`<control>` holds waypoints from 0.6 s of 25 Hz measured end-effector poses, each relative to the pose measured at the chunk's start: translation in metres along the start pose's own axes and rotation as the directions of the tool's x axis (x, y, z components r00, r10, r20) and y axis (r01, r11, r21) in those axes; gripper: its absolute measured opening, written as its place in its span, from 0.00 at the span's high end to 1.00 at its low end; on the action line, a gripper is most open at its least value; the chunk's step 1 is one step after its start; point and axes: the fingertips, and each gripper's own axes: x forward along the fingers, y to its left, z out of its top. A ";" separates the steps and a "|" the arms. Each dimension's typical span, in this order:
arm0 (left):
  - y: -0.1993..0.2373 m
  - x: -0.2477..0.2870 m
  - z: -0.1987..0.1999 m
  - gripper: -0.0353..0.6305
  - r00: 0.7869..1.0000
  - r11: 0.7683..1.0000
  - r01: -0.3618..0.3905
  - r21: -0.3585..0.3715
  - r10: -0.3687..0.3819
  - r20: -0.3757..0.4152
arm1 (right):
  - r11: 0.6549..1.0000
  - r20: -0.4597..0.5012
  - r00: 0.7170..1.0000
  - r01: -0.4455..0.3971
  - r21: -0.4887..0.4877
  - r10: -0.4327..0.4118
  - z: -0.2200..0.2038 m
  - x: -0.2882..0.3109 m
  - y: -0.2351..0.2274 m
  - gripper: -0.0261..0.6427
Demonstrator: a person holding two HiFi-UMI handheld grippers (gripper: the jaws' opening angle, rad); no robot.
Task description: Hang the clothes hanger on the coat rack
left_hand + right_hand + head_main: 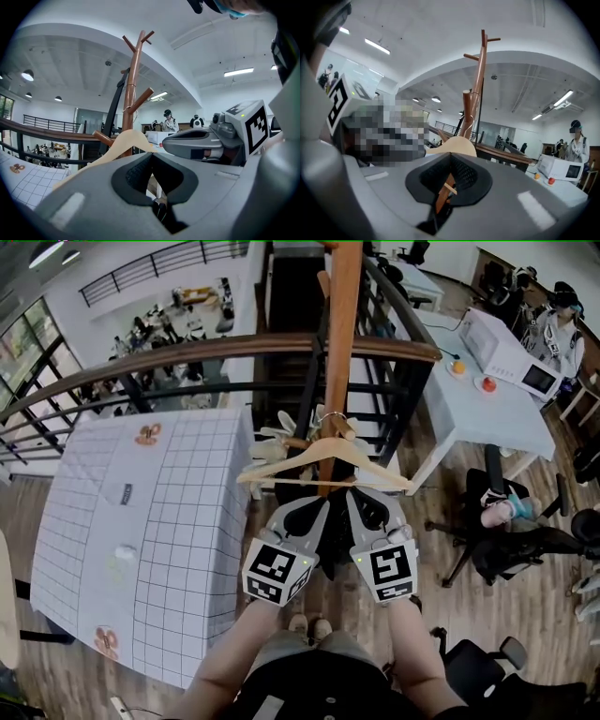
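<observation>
A light wooden clothes hanger [323,457] hangs by its metal hook from a peg of the brown wooden coat rack [343,324], level and close against the pole. My left gripper [322,502] and right gripper [356,495] sit side by side just below the hanger's lower bar, both pointing at the pole. In the left gripper view the left gripper [151,153] has its jaws together and empty, with the hanger [123,143] and the rack [131,89] beyond. The right gripper [451,154] is likewise shut on nothing, with the hanger [457,147] just past its tips and the rack [477,84] behind.
A table under a white gridded cloth [169,521] stands to the left. A dark curved railing [187,352] runs behind the rack. At the right are a white table [497,418] with a microwave, office chairs [506,540] and a person [561,324] farther back.
</observation>
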 end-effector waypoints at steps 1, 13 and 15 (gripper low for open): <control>0.001 -0.001 0.002 0.95 1.000 1.000 -0.003 0.002 0.003 0.005 | 1.000 0.009 1.000 -0.021 0.017 0.021 0.002 -0.002 0.004 0.96; -0.008 -0.022 0.035 0.95 0.993 0.998 0.016 0.053 -0.022 0.119 | 0.993 0.222 0.973 -0.081 0.087 0.060 0.043 -0.036 0.011 0.97; -0.012 -0.026 0.040 0.95 0.989 0.998 0.019 0.060 -0.027 0.145 | 0.993 0.258 0.964 -0.082 0.082 0.058 0.053 -0.045 0.012 0.97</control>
